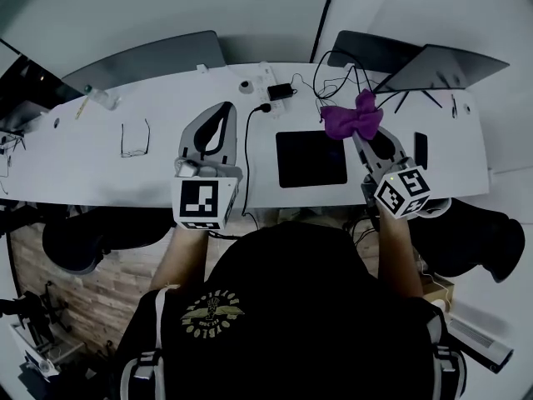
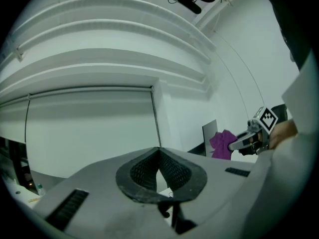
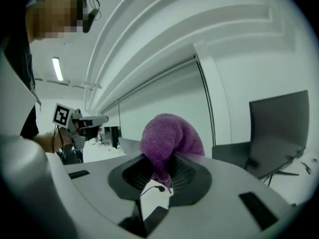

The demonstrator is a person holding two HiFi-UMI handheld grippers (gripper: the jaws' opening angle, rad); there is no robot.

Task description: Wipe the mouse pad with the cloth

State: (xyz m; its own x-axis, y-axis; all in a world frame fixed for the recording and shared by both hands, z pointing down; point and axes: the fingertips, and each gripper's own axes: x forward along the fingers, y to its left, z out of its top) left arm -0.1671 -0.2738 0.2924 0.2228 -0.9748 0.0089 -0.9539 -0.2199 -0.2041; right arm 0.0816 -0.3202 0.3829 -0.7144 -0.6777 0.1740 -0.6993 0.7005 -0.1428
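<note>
No words, brands or numbers can be read anywhere. The only printed signs are the black-and-white square markers on the gripper cubes, and these are code patterns with no characters. In the head view, the left gripper [image 1: 221, 111] has its cube at 9 o'clock and the right gripper [image 1: 361, 133] has its cube at 3 o'clock. The same markers show small in the gripper views, one at 3 o'clock in the left gripper view and one at 9 o'clock in the right gripper view. A yellowish round emblem [image 1: 212, 313] on the person's dark shirt [image 1: 316, 307], at 6 o'clock in the head view, carries ring lettering too small and blurred to read.
</note>
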